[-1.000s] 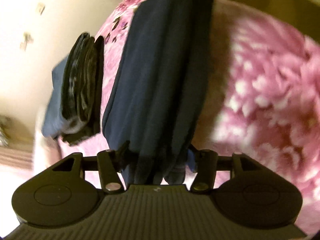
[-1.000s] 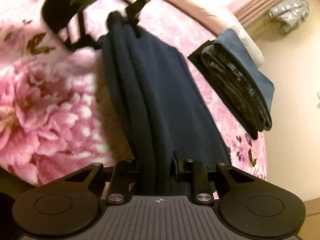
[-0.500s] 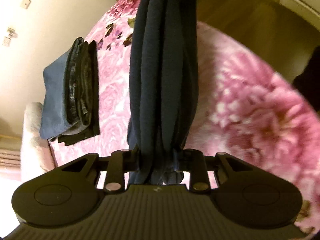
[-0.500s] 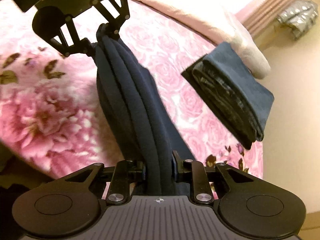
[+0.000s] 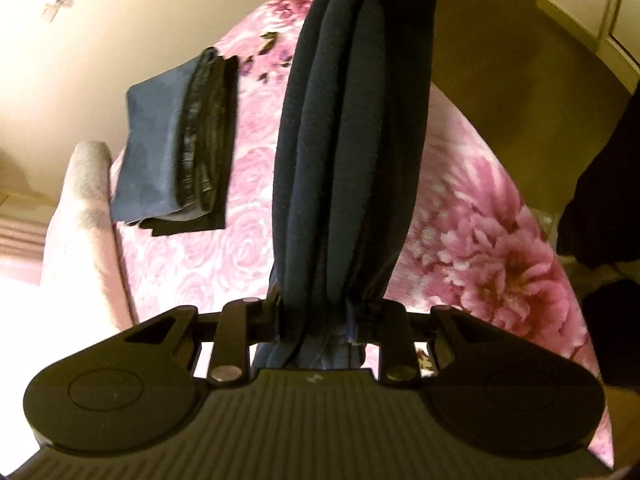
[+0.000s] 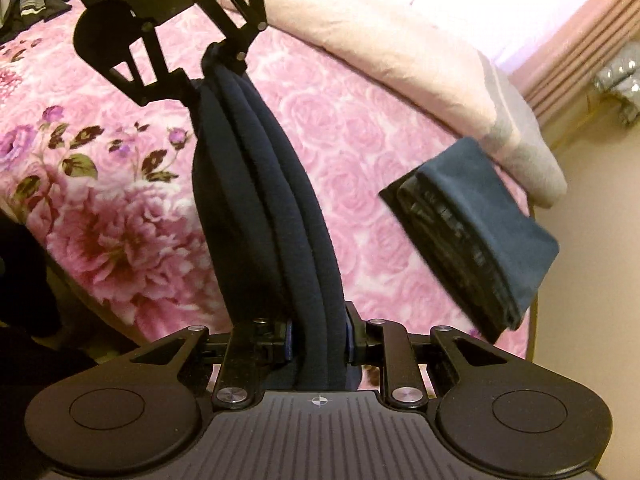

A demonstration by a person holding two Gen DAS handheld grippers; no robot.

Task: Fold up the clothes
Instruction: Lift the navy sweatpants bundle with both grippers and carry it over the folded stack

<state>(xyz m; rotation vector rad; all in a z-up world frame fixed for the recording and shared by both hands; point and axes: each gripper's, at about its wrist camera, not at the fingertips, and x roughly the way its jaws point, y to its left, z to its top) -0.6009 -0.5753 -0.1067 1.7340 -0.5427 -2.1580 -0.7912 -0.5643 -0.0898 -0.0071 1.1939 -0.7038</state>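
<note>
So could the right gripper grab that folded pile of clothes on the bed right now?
Probably not: the right gripper is clamped on the navy garment, which the left gripper also holds. The folded stack lies off to one side.

Left wrist cam sits just behind the left hand-held gripper (image 5: 320,316), looking fwd along its fingers and down over the bed (image 5: 460,200), very close to the navy garment (image 5: 348,152). Right wrist cam is mounted the same way behind the right hand-held gripper (image 6: 318,340), facing the opposite way across the bed. The two cams face each other. Shared: garment strung between them, floral bedspread, folded pile (image 6: 476,236), each other's gripper at frame top.
</note>
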